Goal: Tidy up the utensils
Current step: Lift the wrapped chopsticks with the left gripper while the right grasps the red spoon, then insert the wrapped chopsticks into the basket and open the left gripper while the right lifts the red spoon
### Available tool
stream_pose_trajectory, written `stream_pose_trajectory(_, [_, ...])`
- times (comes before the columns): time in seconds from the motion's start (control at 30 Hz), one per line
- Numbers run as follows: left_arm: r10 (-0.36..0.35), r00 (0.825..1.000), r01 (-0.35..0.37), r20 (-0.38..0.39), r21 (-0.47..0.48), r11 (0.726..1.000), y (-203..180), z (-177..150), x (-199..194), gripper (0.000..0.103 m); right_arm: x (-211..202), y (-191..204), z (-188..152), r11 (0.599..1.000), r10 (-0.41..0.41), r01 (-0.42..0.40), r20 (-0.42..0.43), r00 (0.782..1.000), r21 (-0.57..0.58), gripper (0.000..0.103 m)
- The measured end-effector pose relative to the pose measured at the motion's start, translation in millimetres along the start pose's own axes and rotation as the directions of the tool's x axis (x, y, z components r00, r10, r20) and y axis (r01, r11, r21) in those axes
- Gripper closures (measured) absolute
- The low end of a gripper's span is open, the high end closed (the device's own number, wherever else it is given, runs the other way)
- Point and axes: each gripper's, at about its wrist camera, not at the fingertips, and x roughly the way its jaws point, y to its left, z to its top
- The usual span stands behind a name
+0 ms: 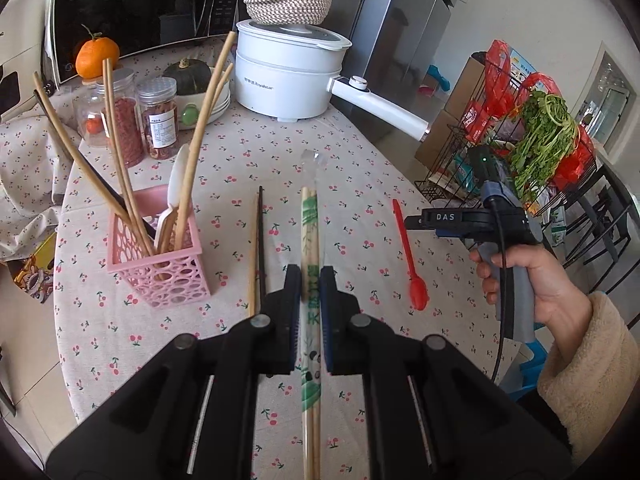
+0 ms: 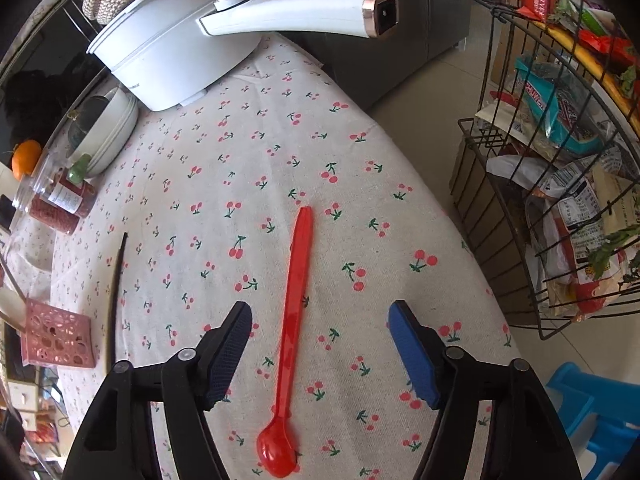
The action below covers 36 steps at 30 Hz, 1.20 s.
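While left gripper (image 1: 310,308) clamps wrapped chopsticks (image 1: 310,240), ends cropped | right gripper (image 2: 320,350) spread astride red spoon (image 2: 292,320)

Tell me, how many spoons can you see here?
2. A red spoon lies on the tablecloth between the right gripper's open fingers; a white spoon stands in the pink holder. Others may hide inside.

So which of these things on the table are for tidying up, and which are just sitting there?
For the tidying:
- wrapped chopsticks, held in the left gripper
- red spoon, lying between the right gripper's open jaws
- two loose chopsticks
- pink holder

Just sitting there:
- white pot
- woven basket
- jars
- orange
- squash
- wire rack
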Motion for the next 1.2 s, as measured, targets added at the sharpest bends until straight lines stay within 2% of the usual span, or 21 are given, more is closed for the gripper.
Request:
stream_pose_trajectory(0.03, [-0.002, 1.0, 0.002, 0.004, 0.0, 1.0, 1.3, -0.9, -3.0, 0.092, 4.9, 3.9, 0.2, 1.0, -0.005, 0.005, -0.004, 1.0, -0.008, 0.05])
stream_pose_trajectory(0.1, [-0.001, 1.0, 0.001, 0.013, -0.002, 1.0, 5.5, -1.8, -7.8, 0.092, 14.7, 12.5, 0.0, 0.999, -0.039, 0.038, -0.017, 0.999, -0.031, 0.058])
stream_pose_trajectory(0.23, [0.0, 1.0, 0.0, 0.022, -0.014, 1.0, 14.9, -4.6, -15.5, 0.092, 26.6, 34.4, -4.1, 0.974, -0.174, 0.176, 0.024, 0.984, -0.142, 0.082])
stream_pose_trajectory(0.3, [-0.003, 1.0, 0.004, 0.03, -0.018, 1.0, 18.8, -5.2, -20.1, 0.092, 29.5, 37.7, -4.0, 0.979, -0.163, 0.162, 0.002, 0.987, -0.125, 0.093])
stream_pose_trajectory(0.37, [-0.003, 0.999, 0.004, 0.05, -0.018, 1.0, 21.7, -4.4, -26.7, 0.092, 31.4, 38.3, -6.3, 0.982, -0.151, 0.15, -0.001, 0.989, -0.111, 0.093])
stream_pose_trajectory(0.47, [-0.002, 0.994, 0.005, 0.105, -0.026, 1.0, 26.8, -1.7, -40.6, 0.092, 29.8, 37.5, -9.3, 0.994, -0.067, 0.065, -0.015, 0.998, -0.091, 0.093])
stream_pose_trajectory(0.6, [0.017, 0.975, -0.008, 0.219, -0.039, 0.999, 36.0, 5.7, -61.9, 0.092, 5.8, 38.9, -13.4, 0.997, 0.029, -0.026, 0.042, 0.999, -0.079, 0.093])
stream_pose_trajectory(0.67, [0.043, 0.951, -0.032, 0.306, -0.042, 0.999, 41.4, 8.9, -71.8, 0.092, -11.4, 41.9, -14.7, 0.994, 0.081, -0.075, 0.077, 0.994, -0.08, 0.093])
stream_pose_trajectory(0.77, [0.091, 0.897, -0.074, 0.433, -0.057, 0.996, 49.8, 12.6, -76.0, 0.092, -40.1, 50.1, -21.6, 0.987, 0.141, -0.13, 0.132, 0.981, -0.094, 0.093])
stream_pose_trajectory(0.83, [0.114, 0.865, -0.085, 0.488, -0.081, 0.993, 56.1, 16.9, -71.2, 0.092, -58.0, 58.1, -26.1, 0.982, 0.172, -0.156, 0.162, 0.972, -0.11, 0.093])
stream_pose_trajectory(1.0, [0.212, 0.79, -0.185, 0.575, -0.105, 0.977, 59.2, 31.5, -52.1, 0.092, -87.5, 73.1, -32.8, 0.968, 0.235, -0.211, 0.205, 0.95, -0.133, 0.093])
stream_pose_trajectory(1.2, [0.324, 0.726, -0.278, 0.607, -0.172, 0.945, 67.1, 46.5, -26.3, 0.092, -104.8, 83.3, -35.7, 0.96, 0.263, -0.228, 0.246, 0.933, -0.163, 0.093])
